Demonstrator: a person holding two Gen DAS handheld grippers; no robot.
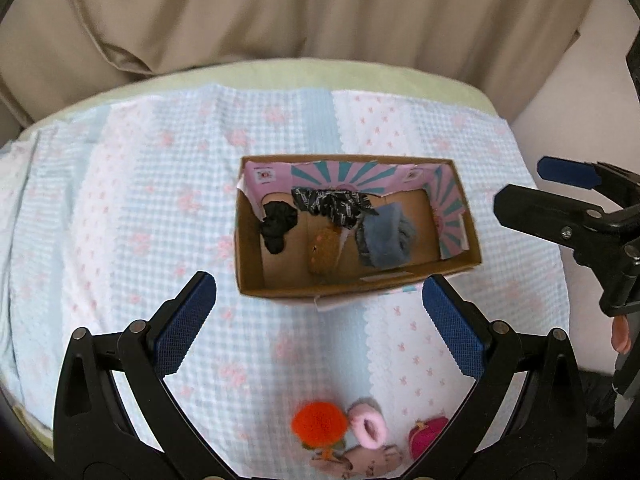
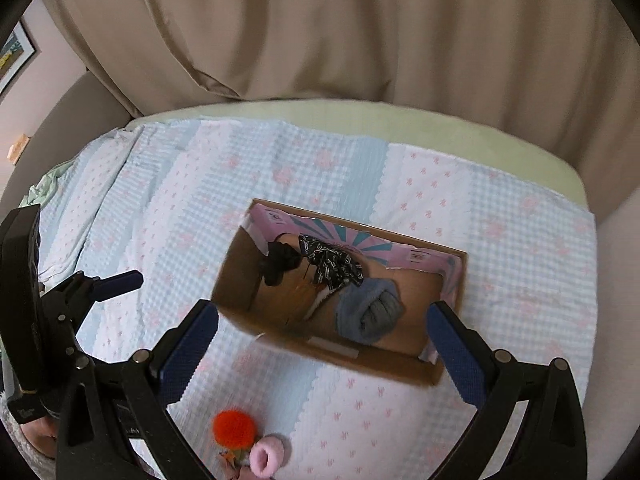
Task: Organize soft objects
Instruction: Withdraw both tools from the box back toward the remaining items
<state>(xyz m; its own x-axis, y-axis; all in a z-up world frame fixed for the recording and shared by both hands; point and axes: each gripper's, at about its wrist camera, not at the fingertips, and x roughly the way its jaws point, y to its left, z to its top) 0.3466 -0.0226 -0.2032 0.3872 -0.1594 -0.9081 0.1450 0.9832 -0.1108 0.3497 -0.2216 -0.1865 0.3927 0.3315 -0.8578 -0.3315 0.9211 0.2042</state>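
Cardboard, brown, lined with pink-and-teal print: an open rectangular box (image 1: 352,280) sits on the blue-and-white checked bedspread with pink bows (image 1: 120,208), about mid-bed and nearer the right edge than the left. Inside it, from left end to right: a black scrunched fabric piece (image 1: 277,224), a black-and-white patterned cloth (image 1: 332,204) against the far wall, a brown fuzzy plush (image 1: 323,251) near the near wall, and a rolled grey-blue knit bundle (image 1: 383,240) toward the right end.

My left gripper (image 1: 319,306) hangs above the bed on the near side of the box, its blue-padded fingers (image 1: 188,320) spread wide, nothing between them. The box's near wall lies just past the fingertips.

My right gripper (image 2: 322,332) is also spread wide and holds nothing; its blue pads (image 2: 456,348) frame the near half of the box from above, the grey-blue bundle sitting between them and lower down. Whether the right pad touches the box's right end, I cannot tell.

Loose items lie near the bed's near edge: an orange fluffy pompom (image 1: 319,420), a pink fuzzy ring-shaped scrunchie (image 1: 369,426) touching it on the right, a magenta knitted pouch (image 1: 427,436) further right, and a beige printed fabric piece (image 1: 360,460) just nearer than them. In the left wrist view these sit low between my left fingers, well short of the tips.

Beige curtain (image 2: 340,32) hangs beyond the far edge.
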